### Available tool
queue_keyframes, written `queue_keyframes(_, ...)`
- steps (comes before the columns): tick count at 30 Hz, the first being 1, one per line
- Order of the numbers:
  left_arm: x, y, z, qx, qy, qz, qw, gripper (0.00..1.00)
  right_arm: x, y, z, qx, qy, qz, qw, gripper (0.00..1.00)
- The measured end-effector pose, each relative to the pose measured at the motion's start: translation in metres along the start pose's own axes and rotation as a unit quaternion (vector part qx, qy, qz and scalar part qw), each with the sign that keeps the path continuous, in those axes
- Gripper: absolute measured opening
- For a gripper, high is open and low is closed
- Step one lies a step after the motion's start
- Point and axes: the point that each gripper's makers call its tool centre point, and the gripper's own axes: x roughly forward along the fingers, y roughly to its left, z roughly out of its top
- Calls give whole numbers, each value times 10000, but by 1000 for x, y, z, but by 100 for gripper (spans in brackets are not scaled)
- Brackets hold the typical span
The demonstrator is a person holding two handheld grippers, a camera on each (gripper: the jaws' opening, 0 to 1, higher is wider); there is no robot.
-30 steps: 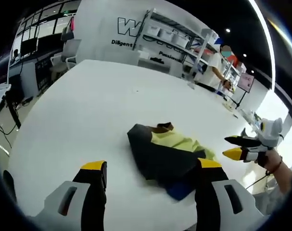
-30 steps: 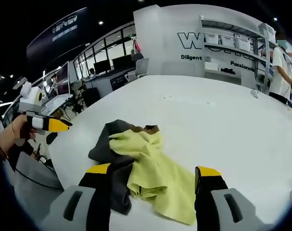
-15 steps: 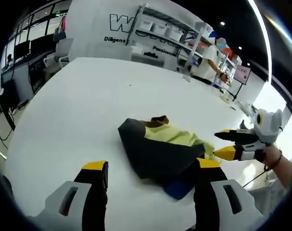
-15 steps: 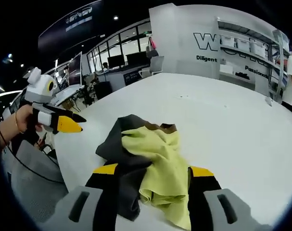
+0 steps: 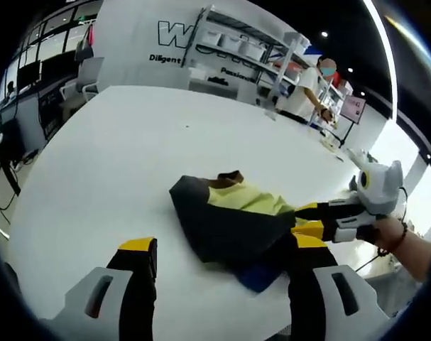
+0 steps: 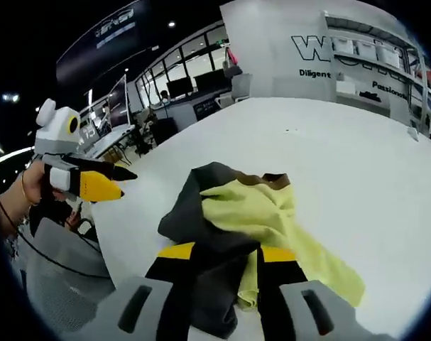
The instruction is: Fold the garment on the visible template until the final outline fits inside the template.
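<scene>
Right gripper view: jaws of right gripper [image 6: 228, 257] now clamped on garment [image 6: 254, 213], closed from apart; left gripper [image 6: 94, 185] apart, waiting.

Soft cloth on a smooth matt top

The garment [image 5: 233, 220] is limp, matt cloth, yellow and dark grey; the white table [image 5: 116, 163] looks smooth; the right gripper [image 6: 226, 257] looks hard plastic.

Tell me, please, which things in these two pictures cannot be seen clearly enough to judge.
- Template: no outline can be made out on the white table; the garment may cover it.
- Garment's shape: bunched layers hide sleeves and hem in both views.
- Right tool: whether it has cloth pinched, since cloth covers the tips.
- Wall lettering: cut off by shelves.
</scene>
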Motion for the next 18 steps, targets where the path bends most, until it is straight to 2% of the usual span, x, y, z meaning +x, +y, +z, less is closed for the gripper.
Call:
queue_keyframes(5,-2,0,-1,158,29,17,9999,77,3,-3,-3,95,68,-61,9999,24)
queue_keyframes(11,-4,0,1,254,-13,54,9997,80,3,-4,-4,107,82,-80,9999,5)
queue_keyframes(14,-5,0,1,321,-13,83,9995,82,3,-3,-3,107,71,-60,9999,0)
queue_keyframes(18,-7,-1,3,363,-48,67,9993,83,2,4,-3,32,79,30,10000,0)
